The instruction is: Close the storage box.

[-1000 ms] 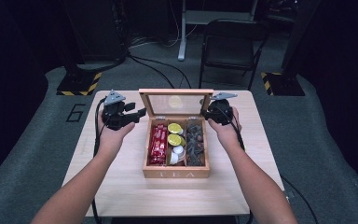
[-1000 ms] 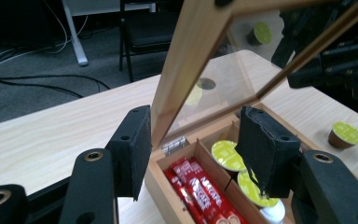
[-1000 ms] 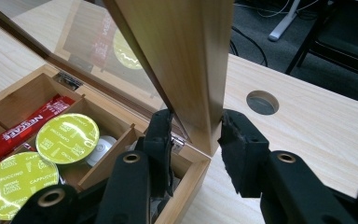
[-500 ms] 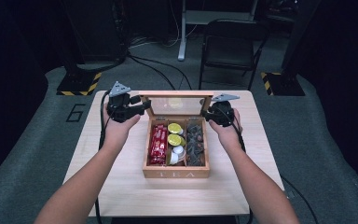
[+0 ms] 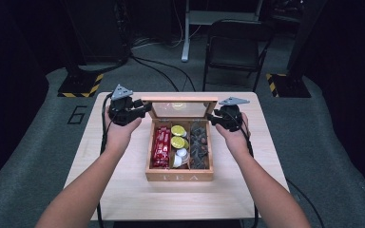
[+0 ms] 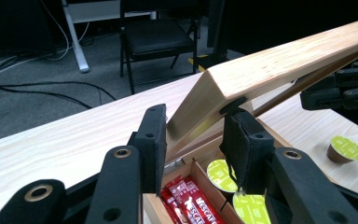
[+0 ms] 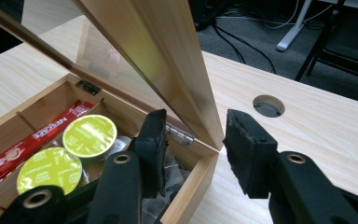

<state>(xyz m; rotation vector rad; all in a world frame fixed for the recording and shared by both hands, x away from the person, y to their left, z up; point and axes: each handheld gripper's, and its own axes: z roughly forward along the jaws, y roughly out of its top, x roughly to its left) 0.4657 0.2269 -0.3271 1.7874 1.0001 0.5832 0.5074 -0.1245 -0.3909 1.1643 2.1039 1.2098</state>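
The tea box (image 5: 179,176) sits mid-frame on the pale wooden table (image 5: 123,190), dark floor and a chair (image 5: 233,47) behind; its glass lid (image 5: 180,108) stands tilted between my hands. My left gripper (image 6: 193,140) has just closed, clamping the lid's left edge. My right gripper's (image 7: 193,140) jaws, just widening, straddle the right edge loosely.

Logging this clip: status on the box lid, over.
Left gripper just closing, clamped on lid, left edge. Right gripper just opening, lid edge loose between jaws. Lid half raised. Loose capsule beyond box.
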